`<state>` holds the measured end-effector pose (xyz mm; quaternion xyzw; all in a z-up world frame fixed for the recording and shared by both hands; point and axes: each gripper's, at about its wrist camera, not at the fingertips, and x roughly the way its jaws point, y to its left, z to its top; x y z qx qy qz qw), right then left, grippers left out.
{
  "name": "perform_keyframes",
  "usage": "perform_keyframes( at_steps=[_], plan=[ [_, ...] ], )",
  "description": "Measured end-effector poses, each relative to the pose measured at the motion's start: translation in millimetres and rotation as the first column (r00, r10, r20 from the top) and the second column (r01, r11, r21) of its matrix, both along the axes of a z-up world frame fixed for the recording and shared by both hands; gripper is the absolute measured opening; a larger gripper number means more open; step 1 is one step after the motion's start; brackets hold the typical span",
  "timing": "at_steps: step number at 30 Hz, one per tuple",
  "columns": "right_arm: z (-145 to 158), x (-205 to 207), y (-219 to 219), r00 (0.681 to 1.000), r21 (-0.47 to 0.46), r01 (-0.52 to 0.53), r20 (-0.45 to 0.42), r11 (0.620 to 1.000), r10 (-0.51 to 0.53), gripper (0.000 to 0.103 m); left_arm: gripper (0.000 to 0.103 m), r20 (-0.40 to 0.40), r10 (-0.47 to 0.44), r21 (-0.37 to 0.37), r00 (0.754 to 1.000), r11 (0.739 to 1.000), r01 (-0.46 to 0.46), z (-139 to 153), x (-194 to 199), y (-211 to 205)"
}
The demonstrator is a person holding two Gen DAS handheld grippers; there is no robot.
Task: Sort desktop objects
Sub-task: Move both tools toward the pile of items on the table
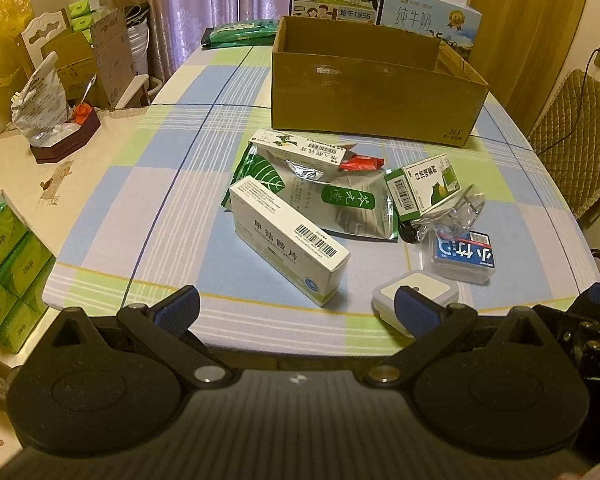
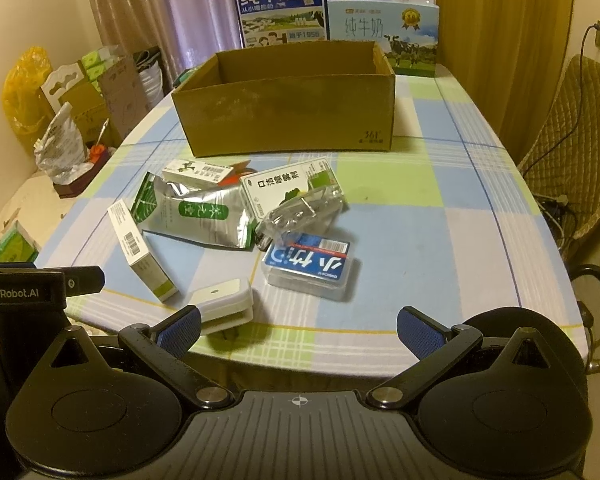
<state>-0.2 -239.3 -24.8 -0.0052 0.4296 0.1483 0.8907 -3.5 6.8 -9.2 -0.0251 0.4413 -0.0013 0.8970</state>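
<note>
Checked tablecloth (image 1: 148, 200), cardboard box (image 1: 374, 98) interior mostly hidden; both claws (image 1: 296, 312) (image 2: 298, 330) spread, empty.

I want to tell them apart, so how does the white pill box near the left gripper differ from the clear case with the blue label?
The pill box is opaque white card; the clear case is see-through plastic. The pill box is long and narrow; the case is shorter and squarer. The pill box leans on the foil pouch; the case lies flat. Both carry barcodes.

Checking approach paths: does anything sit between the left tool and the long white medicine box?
Nothing visible does. The left tool is open, and only bare tablecloth lies between it and the long white medicine box. The small white case sits off to the side.
</note>
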Motion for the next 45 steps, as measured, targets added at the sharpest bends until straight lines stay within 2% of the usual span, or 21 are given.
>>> perform_keyframes(
  at_steps=[23,45],
  plan=[
    [-1,2,7,1.000,-0.004,-0.023,-0.005,1.000,0.023,0.101,0.102,0.002,0.019,0.005,1.000,1.000,-0.019,4,3,7],
    [5,2,15,0.998,-0.038,-0.053,0.031,0.998,0.054,0.101,0.102,0.004,0.018,-0.001,1.000,1.000,-0.018,4,7,12]
  ],
)
